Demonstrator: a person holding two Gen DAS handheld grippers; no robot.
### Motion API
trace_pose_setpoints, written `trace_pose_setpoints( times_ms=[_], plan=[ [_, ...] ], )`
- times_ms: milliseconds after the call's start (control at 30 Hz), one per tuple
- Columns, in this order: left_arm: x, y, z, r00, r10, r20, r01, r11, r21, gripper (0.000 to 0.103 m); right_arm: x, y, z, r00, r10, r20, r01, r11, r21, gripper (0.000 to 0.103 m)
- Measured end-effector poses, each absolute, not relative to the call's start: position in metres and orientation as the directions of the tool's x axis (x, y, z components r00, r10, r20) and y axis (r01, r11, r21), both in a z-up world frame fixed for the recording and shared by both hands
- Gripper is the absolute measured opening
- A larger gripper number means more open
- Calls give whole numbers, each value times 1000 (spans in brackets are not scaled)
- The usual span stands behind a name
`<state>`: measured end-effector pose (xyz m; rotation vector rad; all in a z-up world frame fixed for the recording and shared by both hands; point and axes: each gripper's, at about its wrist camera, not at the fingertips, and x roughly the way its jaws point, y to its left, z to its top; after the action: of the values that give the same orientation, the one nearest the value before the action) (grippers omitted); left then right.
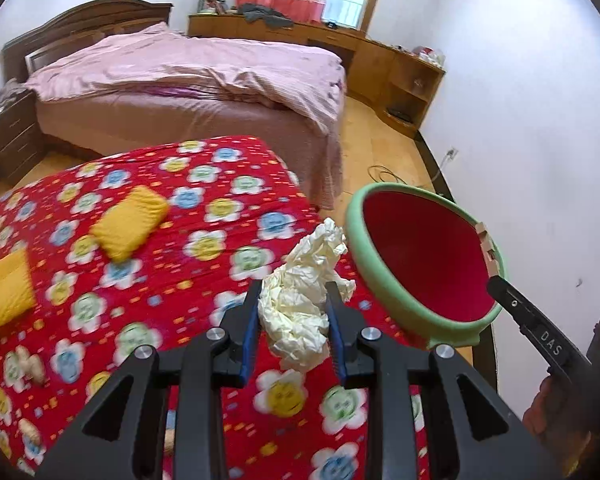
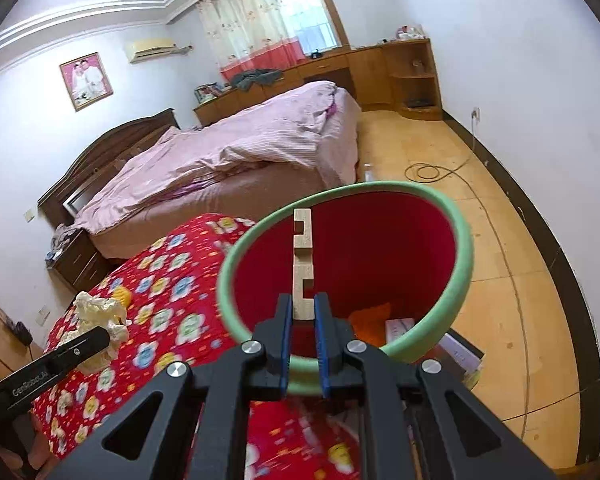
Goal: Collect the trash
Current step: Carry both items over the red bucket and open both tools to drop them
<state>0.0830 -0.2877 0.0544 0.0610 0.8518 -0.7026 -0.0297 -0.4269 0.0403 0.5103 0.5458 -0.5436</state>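
One paper wad (image 1: 300, 300) clamped in our left gripper (image 1: 294, 312); our right gripper (image 2: 303, 312) pinches wooden handle (image 2: 302, 256) of bin (image 1: 384, 280) at 3 o'clock. We see scraps (image 1: 30, 364) left at 9 o'clock.

yellow pads (image 1: 129, 224) on my flowered cloth (image 1: 204, 216) smeared by motion, bin's (image 2: 460, 248) contents half hidden behind its rim, my hand (image 1: 560, 408) cut off at frame edge

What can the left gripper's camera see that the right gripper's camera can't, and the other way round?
Only the left view shows the two yellow pads on the red flowered cover. Only the right view shows the wall photo, the air conditioner and orange and boxed items inside the bin. Both show the crumpled paper in the left gripper, the right gripper clamping the bin's wooden piece, and the pink bed.
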Motion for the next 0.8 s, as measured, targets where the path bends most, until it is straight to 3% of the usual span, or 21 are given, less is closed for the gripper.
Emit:
trace_pose_setpoints(
  times_ms=[667, 800],
  plan=[
    [83, -409, 35, 361, -584, -727, 723, 668, -177, 30, -28, -494, 6, 672, -329, -664, 652, 689, 318, 13],
    [83, -414, 32, 347, -582, -736, 727, 662, -180, 47, -29, -498, 6, 677, -304, -670, 646, 682, 343, 14]
  ],
)
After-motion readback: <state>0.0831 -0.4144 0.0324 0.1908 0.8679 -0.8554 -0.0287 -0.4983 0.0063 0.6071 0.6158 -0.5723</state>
